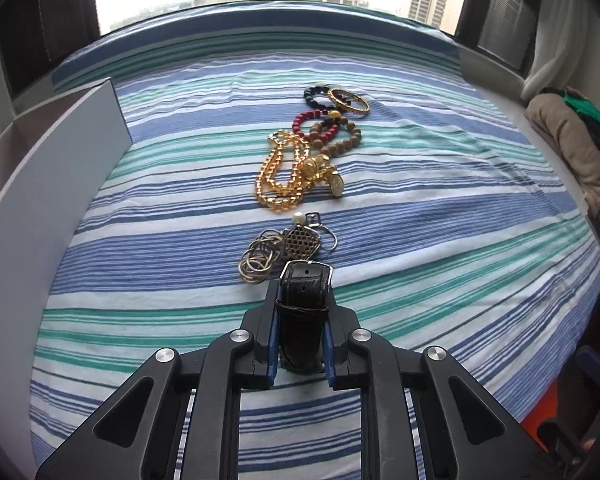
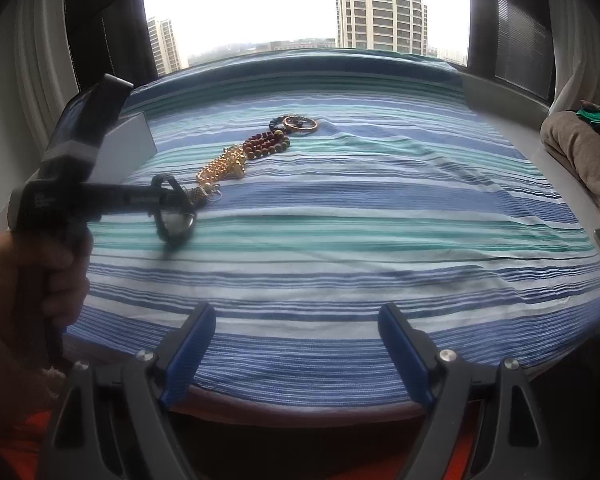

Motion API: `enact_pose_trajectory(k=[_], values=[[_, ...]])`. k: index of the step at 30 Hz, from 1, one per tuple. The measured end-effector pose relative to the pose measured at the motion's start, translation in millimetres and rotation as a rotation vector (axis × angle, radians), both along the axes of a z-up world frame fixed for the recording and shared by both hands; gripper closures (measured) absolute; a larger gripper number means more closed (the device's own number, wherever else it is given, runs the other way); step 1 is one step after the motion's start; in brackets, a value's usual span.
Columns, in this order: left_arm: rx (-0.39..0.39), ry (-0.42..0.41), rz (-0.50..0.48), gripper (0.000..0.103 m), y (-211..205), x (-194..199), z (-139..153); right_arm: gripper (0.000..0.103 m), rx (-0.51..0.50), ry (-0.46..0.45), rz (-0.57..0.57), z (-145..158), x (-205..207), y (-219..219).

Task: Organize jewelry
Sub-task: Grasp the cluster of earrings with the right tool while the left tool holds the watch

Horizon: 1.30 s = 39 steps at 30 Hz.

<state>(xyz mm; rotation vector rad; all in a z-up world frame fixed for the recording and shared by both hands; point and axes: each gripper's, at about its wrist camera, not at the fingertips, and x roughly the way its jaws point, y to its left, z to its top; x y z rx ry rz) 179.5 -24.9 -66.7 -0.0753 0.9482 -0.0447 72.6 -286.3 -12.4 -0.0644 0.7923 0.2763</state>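
The left hand-held gripper (image 1: 300,300) is black, with angular link arms cut by long triangular slots, round silver screws at the pivots and blue pads (image 1: 273,344) lining its fingers. The right hand-held gripper (image 2: 296,320) matches it: black arms, silver screws, ribbed blue pads (image 2: 190,354). From the side the left tool shows a boxy dark-grey body with small white lettering, gripped by a bare hand (image 2: 40,280).

black leather watch (image 1: 305,300) clamped upright, jewelry pile (image 1: 300,160) beyond
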Motion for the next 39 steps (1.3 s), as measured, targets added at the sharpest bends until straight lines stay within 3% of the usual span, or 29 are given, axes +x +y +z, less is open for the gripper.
enact_pose_trajectory(k=[10,16,17,18,20,24,26,27,29,34,35,36,39], values=[[0.006,-0.037,0.102,0.087,89.1,-79.7,22.1,0.018,0.055,0.065,0.071,-1.8,17.4,13.9],[-0.017,-0.031,0.190,0.087,122.6,-118.8,17.6,0.018,0.102,0.081,0.126,18.9,74.7,31.2],[-0.027,-0.032,0.201,0.087,126.0,-123.8,16.6,0.027,0.101,0.094,0.154,19.0,86.4,40.7],[-0.037,-0.033,0.209,0.087,128.8,-128.0,15.5,0.045,0.099,0.108,0.183,17.8,98.0,52.2],[-0.057,-0.033,0.219,0.087,132.5,-135.0,13.4,0.054,0.107,0.161,0.235,10.1,121.7,77.0],[-0.067,-0.035,0.222,0.087,135.2,-143.6,11.8,0.054,0.099,0.238,0.335,-17.4,156.5,132.7],[-0.068,-0.037,0.221,0.087,135.7,-147.4,12.7,0.052,0.050,0.210,0.322,-26.2,164.7,156.2],[-0.069,-0.038,0.223,0.087,136.0,-149.4,13.0,0.045,0.020,0.204,0.310,-31.4,167.7,166.3],[-0.076,-0.040,0.223,0.087,136.9,-151.9,13.1,0.039,-0.032,0.198,0.289,-42.1,173.3,182.8],[-0.084,-0.030,0.216,0.087,136.4,-151.0,9.7,0.039,-0.108,0.193,0.266,-56.1,173.7,198.4],[-0.085,-0.026,0.214,0.087,135.8,-149.9,9.2,0.046,-0.110,0.196,0.275,-55.1,172.3,199.3],[-0.086,-0.024,0.210,0.087,135.1,-148.7,9.1,0.061,-0.105,0.198,0.286,-53.1,170.6,199.7],[-0.085,-0.031,0.199,0.087,133.1,-147.9,11.9,0.080,-0.127,0.168,0.295,-45.3,162.8,195.6]])
